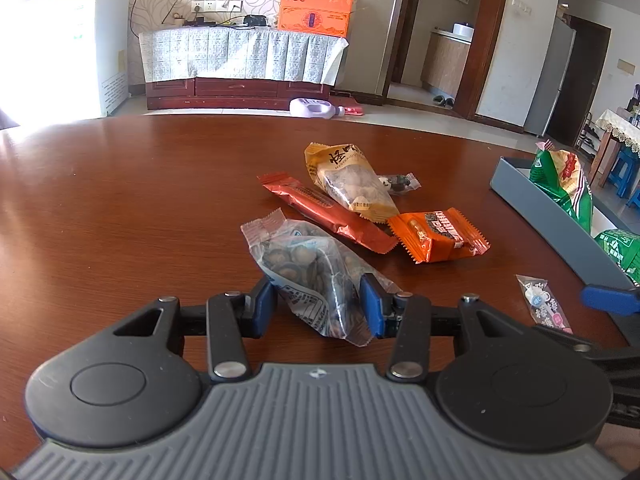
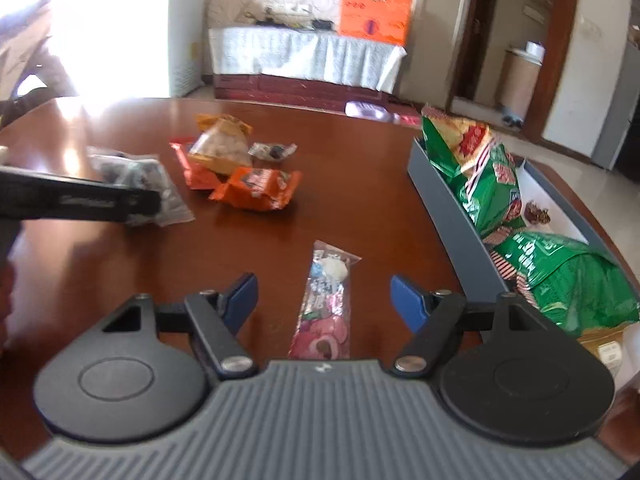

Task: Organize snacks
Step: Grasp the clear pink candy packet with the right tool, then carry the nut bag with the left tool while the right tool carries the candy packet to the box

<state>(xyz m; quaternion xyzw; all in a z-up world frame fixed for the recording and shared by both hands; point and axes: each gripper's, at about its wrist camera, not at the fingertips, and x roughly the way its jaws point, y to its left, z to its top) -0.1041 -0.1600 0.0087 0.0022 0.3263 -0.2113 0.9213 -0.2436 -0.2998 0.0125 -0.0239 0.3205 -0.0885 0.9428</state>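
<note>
Between the left gripper's (image 1: 320, 304) fingers (image 1: 372, 306) lies the clear packet of round snacks (image 1: 308, 268), both pads against its sides, its far end reaching ahead of the fingertips. Beyond it on the table (image 1: 120, 200) lies the long bar wrapper (image 1: 326, 212), with the cone-shaped packet (image 1: 348, 178) lying across its far part; a small twisted candy (image 1: 400, 184) sits just right of that packet, and the square wrapped snack (image 1: 438, 236) lies at the bar's near right end.

Between the right gripper's (image 2: 323, 300) spread fingers (image 2: 408, 300) — touching neither — lies the slim candy packet (image 2: 326, 300), pointing ahead. To the right of those fingers stands the box (image 2: 448, 208), holding the chip bags (image 2: 484, 168) and a small wrapped sweet (image 2: 536, 212) behind them.
</note>
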